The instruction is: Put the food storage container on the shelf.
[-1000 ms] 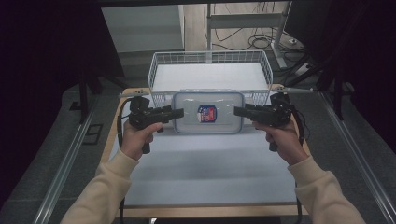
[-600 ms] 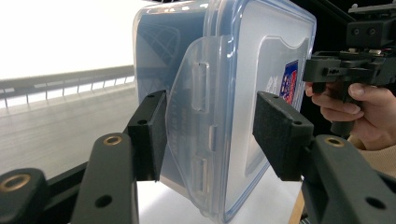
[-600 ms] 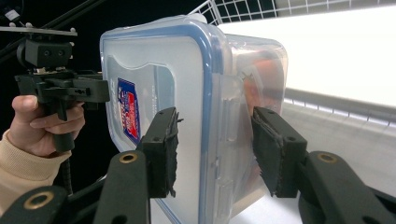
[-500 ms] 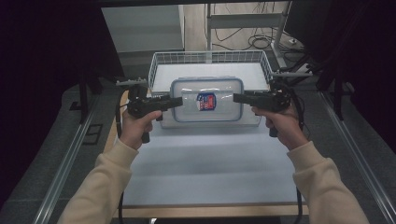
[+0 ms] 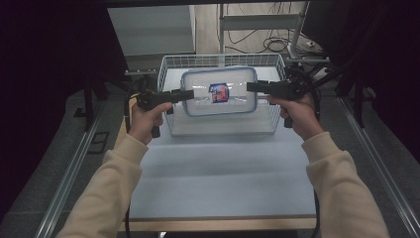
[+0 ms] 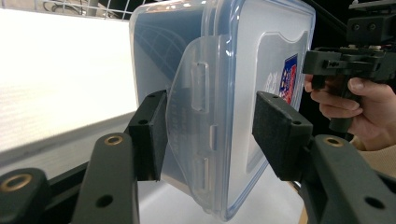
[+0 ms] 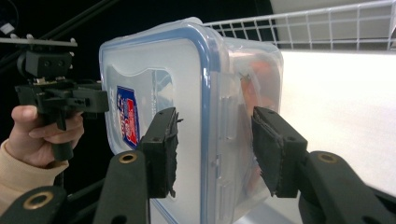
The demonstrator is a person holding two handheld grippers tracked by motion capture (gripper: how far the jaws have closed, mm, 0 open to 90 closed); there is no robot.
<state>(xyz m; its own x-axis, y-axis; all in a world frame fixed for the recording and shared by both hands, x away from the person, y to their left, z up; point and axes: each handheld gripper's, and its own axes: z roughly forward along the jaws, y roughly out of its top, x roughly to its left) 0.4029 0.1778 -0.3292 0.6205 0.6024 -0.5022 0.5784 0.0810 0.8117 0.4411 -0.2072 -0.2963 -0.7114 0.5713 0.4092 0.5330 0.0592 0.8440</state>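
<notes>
- Since a second ago, both grippers and the container between them have gone up and toward the far side; the box, then low over the table just in front of the basket, now hangs above the basket's near half.
- One left gripper, black and angular with matte, foam-faced jaw blocks, sits in the person's left hand. Its two jaws straddle the container's left end, over a clear hinged latch flap. In the left gripper view one pad looks pressed to the flap while the other pad seems to stand slightly off the lid, so I cannot tell whether this grip is firm.
- One plastic container, a rounded rectangle of clear, glossy plastic with a blue seal line round the lid rim, is held off the table between the two grippers. One red-and-blue label sits mid-lid. Something orange shows dimly through the wall in the right gripper view.
- One wire basket, white mesh with an open grid, stands at the far middle of the table, under and behind the container.
- One right gripper, of the same black build, is closed on the container's right end, both pads against it, in the right hand.
- One table, pale, smooth and matte with a wood-coloured near edge, lies beneath; two cream sleeves come in from the near side.
</notes>
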